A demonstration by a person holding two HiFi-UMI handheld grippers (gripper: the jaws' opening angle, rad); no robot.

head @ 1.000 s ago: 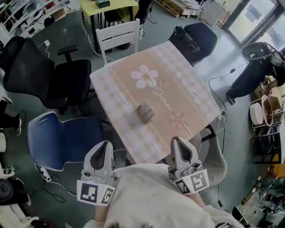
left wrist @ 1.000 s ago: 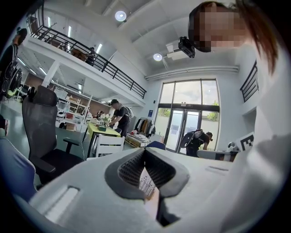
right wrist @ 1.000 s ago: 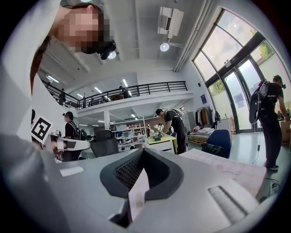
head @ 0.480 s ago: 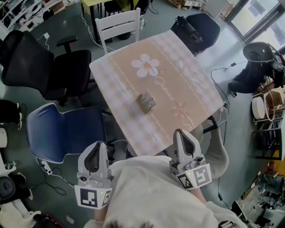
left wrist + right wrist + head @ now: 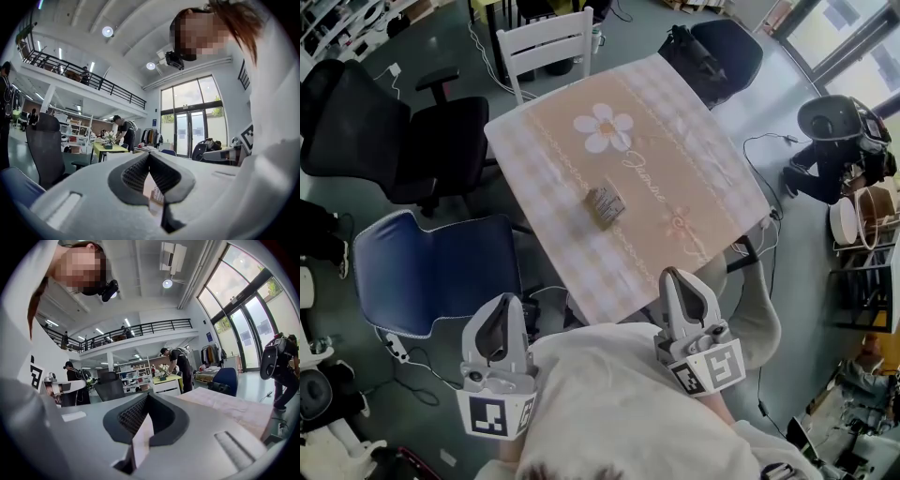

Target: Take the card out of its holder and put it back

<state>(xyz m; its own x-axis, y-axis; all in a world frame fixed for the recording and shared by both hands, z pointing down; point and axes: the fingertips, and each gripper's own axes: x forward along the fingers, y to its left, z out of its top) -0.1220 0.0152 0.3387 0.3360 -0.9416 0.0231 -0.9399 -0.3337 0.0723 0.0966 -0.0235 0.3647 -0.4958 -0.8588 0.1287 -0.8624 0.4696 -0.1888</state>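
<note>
Nearest, against the person's pale top, the light grey left gripper [image 5: 502, 307] carries a cube with black-and-white square markers [image 5: 497, 414]. In the left gripper view its dark ribbed fingers [image 5: 133, 176] are pressed together at the tips with nothing between them. The light grey right gripper [image 5: 677, 279] bears the same kind of marker cube [image 5: 711, 367]. Its fingers [image 5: 131, 416] are likewise closed tip to tip and empty, and they reach just to the near edge of the square table [image 5: 675, 150], which is covered by a peach and white checked cloth. The left gripper hangs off the table, beside its near corner. The small grey-brown box-shaped card holder [image 5: 605, 204] stands close to the table's middle, a little toward the near corner and well apart from both grippers. Whether a card sits in it cannot be made out. Just beyond it a line of pale cursive writing [image 5: 644, 183] runs across the cloth, too small to read with certainty, and further on lies a printed white daisy [image 5: 604, 128]. A blue padded chair [image 5: 431, 281] stands by the left edge, a black office chair [image 5: 403, 141] behind it, and a white wooden chair [image 5: 546, 52] at the far edge.
</note>
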